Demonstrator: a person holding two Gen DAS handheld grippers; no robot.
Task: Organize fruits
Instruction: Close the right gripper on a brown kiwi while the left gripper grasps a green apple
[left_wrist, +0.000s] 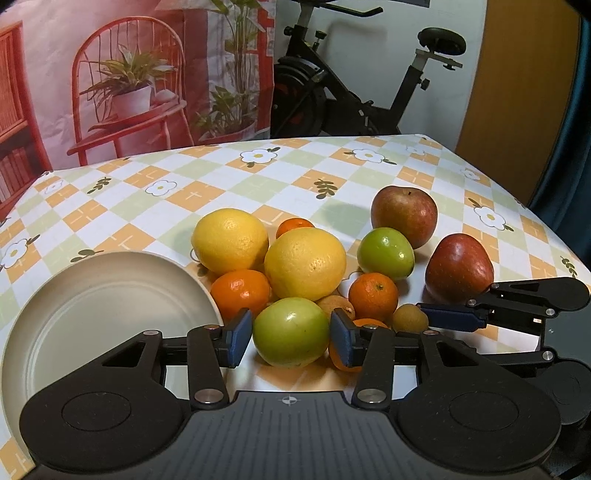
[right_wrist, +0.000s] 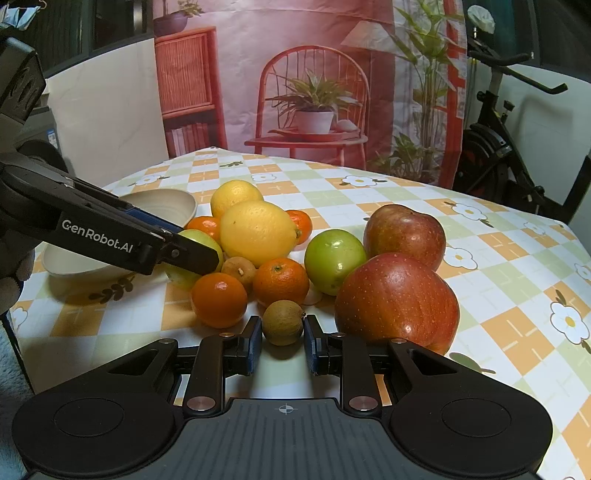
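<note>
Fruit is heaped on a checked tablecloth (left_wrist: 303, 173), just right of a cream bowl (left_wrist: 92, 306). Left gripper (left_wrist: 291, 334) is set around a green apple (left_wrist: 290, 330) at the near edge of the heap; its blue pads (left_wrist: 240, 338) stand just beside the apple's flanks with slight gaps visible, so the jaws are moderately spread and no grip is seen. Right gripper (right_wrist: 283, 341) has its jaws narrow around a small brown fruit (right_wrist: 283, 322) at the near side; the pads (right_wrist: 255, 345) appear to press on it. Two lemons (left_wrist: 304, 264) lie at the heap's centre, with tangerines (left_wrist: 373, 297) around them. A second green apple (left_wrist: 386, 253) lies to the right, near two red apples (left_wrist: 460, 267) at the far right. An exercise bike (left_wrist: 332, 92) stands beyond the table.
</note>
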